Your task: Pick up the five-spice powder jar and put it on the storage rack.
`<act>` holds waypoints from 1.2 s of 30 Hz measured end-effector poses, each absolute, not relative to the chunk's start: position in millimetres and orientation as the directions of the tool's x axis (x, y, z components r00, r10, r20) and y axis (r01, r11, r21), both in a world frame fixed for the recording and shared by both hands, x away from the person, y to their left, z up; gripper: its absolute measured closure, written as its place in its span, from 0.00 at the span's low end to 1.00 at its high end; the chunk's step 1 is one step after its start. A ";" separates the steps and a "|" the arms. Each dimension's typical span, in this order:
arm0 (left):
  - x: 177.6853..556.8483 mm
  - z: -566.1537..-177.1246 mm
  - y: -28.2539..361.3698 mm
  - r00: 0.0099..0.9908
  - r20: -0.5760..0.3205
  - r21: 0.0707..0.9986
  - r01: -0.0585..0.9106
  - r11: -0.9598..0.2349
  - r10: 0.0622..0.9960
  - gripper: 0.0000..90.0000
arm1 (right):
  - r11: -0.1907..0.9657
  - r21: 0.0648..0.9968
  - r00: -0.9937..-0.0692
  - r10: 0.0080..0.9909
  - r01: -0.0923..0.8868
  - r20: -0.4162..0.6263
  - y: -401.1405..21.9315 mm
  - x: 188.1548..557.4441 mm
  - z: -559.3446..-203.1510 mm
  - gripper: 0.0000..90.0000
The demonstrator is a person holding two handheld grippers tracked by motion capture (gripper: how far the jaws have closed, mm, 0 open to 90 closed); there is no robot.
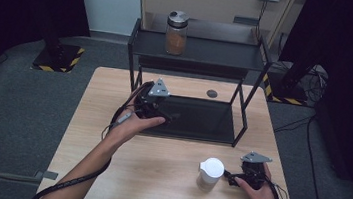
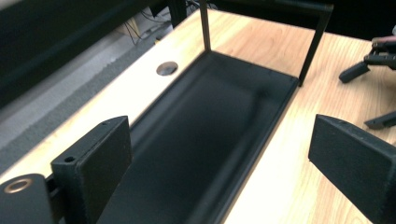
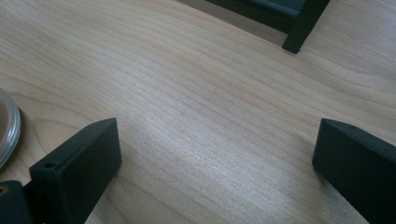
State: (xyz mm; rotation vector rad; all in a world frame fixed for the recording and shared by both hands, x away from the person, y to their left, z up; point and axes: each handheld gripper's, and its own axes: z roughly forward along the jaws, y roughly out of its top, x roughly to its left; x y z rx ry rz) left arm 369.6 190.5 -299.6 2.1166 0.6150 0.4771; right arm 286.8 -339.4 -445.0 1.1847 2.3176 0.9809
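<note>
A black two-tier rack stands at the back of the wooden table [image 1: 156, 167]. On its top shelf [image 1: 210, 53] is a glass jar [image 1: 176, 33] with brown contents and a metal lid. My left gripper [image 1: 168, 114] hovers at the left end of the rack's lower tray [image 1: 202, 120], pointing along it. In the left gripper view the left gripper [image 2: 219, 158] is open, with nothing between the jaws and the tray [image 2: 210, 116] below. A white-lidded jar [image 1: 210, 173] stands near the front edge. Just right of it, my right gripper [image 1: 229, 176] rests low over the table, open and empty [image 3: 217, 158].
A round dark grommet [image 1: 211, 93] sits in the tabletop behind the rack, also in the left gripper view [image 2: 166, 68]. The rack's front right leg [image 3: 299, 28] stands ahead of the right gripper. Bare wood lies at the front left. Dark stands and cables ring the table.
</note>
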 end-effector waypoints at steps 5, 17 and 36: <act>365.7 -318.2 192.1 0.815 0.086 0.818 0.270 -0.508 0.572 0.06 | 0.407 0.719 -0.584 0.812 0.564 -0.002 -339.3 286.7 -445.0 0.02; 350.5 -354.5 195.4 0.830 0.054 0.791 0.304 -0.531 0.556 0.05 | 0.407 0.719 -0.584 0.812 0.564 -0.001 -339.3 286.7 -445.0 0.02; 299.0 -413.2 216.9 0.831 0.022 0.736 0.363 -0.572 0.556 0.06 | 0.405 0.719 -0.582 0.813 0.565 -0.002 -339.0 286.2 -445.0 0.02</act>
